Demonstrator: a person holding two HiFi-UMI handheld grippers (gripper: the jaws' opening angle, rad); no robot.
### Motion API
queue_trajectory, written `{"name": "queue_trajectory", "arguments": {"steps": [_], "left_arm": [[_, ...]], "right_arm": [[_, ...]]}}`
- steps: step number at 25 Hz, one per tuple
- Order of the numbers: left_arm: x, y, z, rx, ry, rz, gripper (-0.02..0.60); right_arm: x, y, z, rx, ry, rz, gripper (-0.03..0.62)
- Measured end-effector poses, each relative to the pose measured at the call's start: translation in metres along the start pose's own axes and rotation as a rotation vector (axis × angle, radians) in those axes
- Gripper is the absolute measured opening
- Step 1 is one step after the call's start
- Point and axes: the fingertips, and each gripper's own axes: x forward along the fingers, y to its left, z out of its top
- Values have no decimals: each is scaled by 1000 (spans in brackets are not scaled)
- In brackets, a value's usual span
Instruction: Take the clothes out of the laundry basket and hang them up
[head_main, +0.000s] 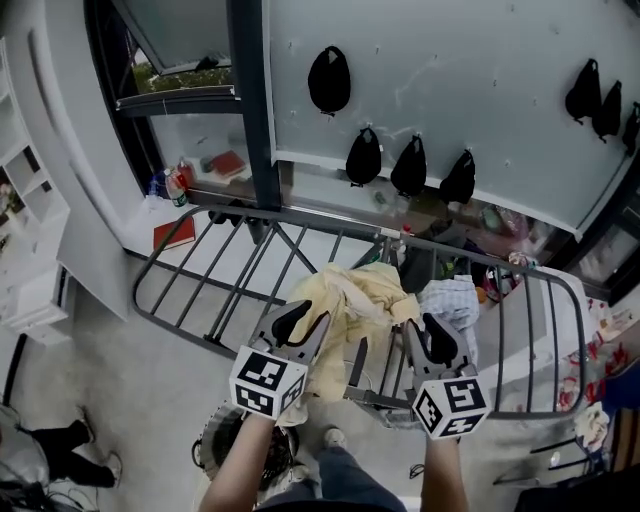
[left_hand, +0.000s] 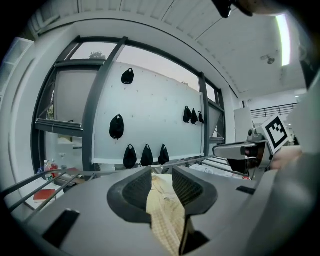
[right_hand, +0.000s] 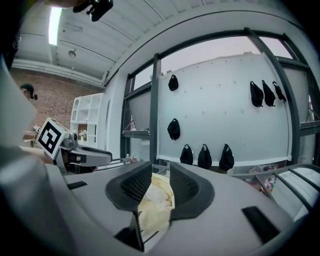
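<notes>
Left gripper (head_main: 303, 318) and right gripper (head_main: 436, 330) each clench a fold of the same yellow garment (head_main: 355, 292), which drapes over the gray drying rack (head_main: 300, 224) beside a pale cloth (head_main: 452, 303).

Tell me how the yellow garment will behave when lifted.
Likely floppy: the yellow garment bunches and sags between the left gripper and right gripper. Probably light, as thin cloth. Hanging folds may snag the drying rack bars.

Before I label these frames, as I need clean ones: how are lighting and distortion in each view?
Head view: even light, sharp, rack bars bowed. Left gripper view: strong fisheye, dark corners, ceiling light glaring. Right gripper view: same bending and glare; yellow cloth sharp.
</notes>
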Motion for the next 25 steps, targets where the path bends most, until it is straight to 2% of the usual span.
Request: {"name": "queue_trajectory", "arguments": {"steps": [4,8,17,25], "left_arm": [[-33,-11,3,-3,-49,12,70],[-62,-22,1,-8,-81,14,34],[-110,-49,-6,30,-91,-28,20],[-127,-54,-11,11,-97,-25,20]], "right_arm": [[-28,18,0,2,-40,-25,35],[-55,33,-1,8,-68,-45,3],[-109,53,-3,32,-124,-75,3],[-136,55,-13,66,-132,-103,2]]}}
